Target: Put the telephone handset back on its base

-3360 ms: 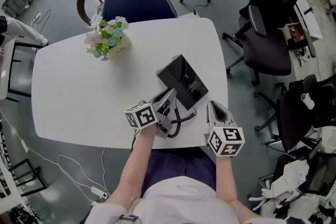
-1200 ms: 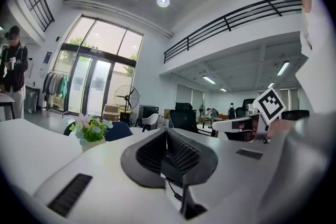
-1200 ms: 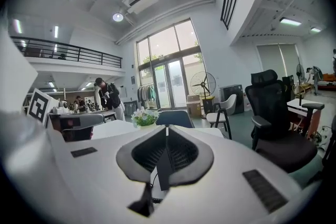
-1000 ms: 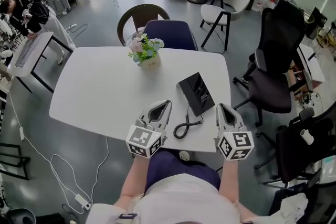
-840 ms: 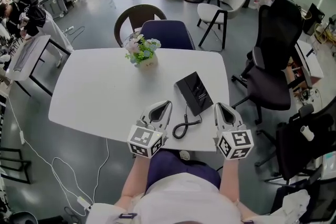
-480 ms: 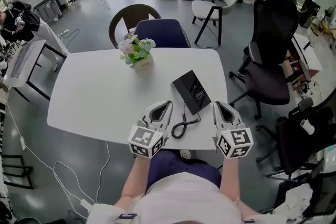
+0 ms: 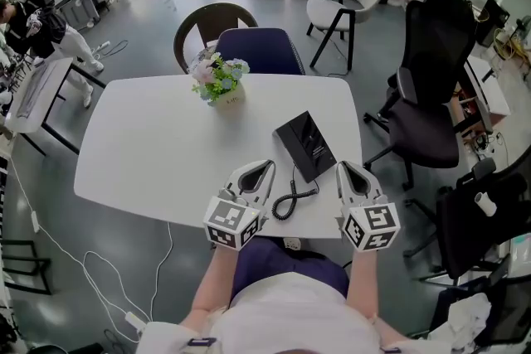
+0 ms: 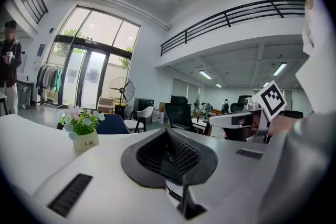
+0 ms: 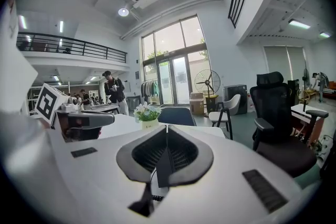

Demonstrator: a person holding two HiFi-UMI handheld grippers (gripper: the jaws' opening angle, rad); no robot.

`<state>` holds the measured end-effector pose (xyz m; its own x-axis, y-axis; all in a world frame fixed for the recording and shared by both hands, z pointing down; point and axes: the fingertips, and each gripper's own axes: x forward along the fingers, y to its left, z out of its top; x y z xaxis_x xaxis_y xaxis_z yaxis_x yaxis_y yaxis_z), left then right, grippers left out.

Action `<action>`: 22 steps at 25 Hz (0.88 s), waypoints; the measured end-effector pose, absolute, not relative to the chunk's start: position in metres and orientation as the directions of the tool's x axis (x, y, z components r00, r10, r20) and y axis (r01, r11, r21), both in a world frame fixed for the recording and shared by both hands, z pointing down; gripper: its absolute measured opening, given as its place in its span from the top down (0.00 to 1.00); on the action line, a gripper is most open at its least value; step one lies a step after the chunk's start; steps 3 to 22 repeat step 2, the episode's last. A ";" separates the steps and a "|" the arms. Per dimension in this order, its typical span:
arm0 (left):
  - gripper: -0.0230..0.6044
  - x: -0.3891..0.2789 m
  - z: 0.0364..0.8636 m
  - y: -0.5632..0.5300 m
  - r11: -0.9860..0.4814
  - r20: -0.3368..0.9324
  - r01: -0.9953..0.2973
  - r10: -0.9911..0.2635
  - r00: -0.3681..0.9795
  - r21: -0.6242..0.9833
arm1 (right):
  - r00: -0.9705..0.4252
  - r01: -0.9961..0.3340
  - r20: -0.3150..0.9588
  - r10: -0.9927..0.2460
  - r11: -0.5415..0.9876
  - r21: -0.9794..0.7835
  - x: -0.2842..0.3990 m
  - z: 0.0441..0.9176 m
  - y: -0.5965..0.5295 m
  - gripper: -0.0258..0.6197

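The black telephone [image 7: 305, 145] lies on the white table [image 7: 149, 153] near its right front corner. Its handset looks seated on the base, though the two are hard to tell apart. The coiled cord [image 7: 290, 199] curls from it toward the front edge. My left gripper [image 7: 267, 165] hovers at the front edge just left of the cord, shut and holding nothing. My right gripper [image 7: 341, 165] is to the right of the phone, also shut and empty. Closed jaw tips show in the left gripper view [image 8: 167, 131] and the right gripper view [image 9: 167, 127].
A pot of flowers [image 7: 217, 80] stands at the table's far side. Behind it is a blue chair [image 7: 257, 51]. A black office chair [image 7: 427, 87] is close to the table's right edge. A person [image 7: 33, 16] stands far left by another table.
Early on my left gripper was at the phone's handset side; it has since drawn back to the front edge. Over the last second both grippers stay put; only the head view shifts slightly.
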<state>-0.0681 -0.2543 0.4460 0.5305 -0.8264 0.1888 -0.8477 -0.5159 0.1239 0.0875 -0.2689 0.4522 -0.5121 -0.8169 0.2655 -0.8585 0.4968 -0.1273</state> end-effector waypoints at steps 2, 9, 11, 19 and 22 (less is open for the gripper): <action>0.94 -0.069 0.449 -0.255 -0.513 0.194 -0.848 -0.826 0.529 0.131 | -0.514 -0.857 0.269 -0.815 0.498 -0.128 0.086 0.454 -0.270 0.90; 0.94 -0.069 0.449 -0.255 -0.513 0.194 -0.848 -0.826 0.529 0.131 | -0.514 -0.857 0.269 -0.815 0.498 -0.128 0.086 0.454 -0.270 0.90; 0.94 -0.069 0.449 -0.255 -0.513 0.194 -0.848 -0.826 0.529 0.131 | -0.514 -0.857 0.269 -0.815 0.498 -0.128 0.086 0.454 -0.270 0.90; 0.94 -0.069 0.449 -0.255 -0.513 0.194 -0.848 -0.826 0.529 0.131 | -0.514 -0.857 0.269 -0.815 0.498 -0.128 0.086 0.454 -0.270 0.90; 0.94 -0.069 0.449 -0.255 -0.513 0.194 -0.848 -0.826 0.529 0.131 | -0.514 -0.857 0.269 -0.815 0.498 -0.128 0.086 0.454 -0.270 0.90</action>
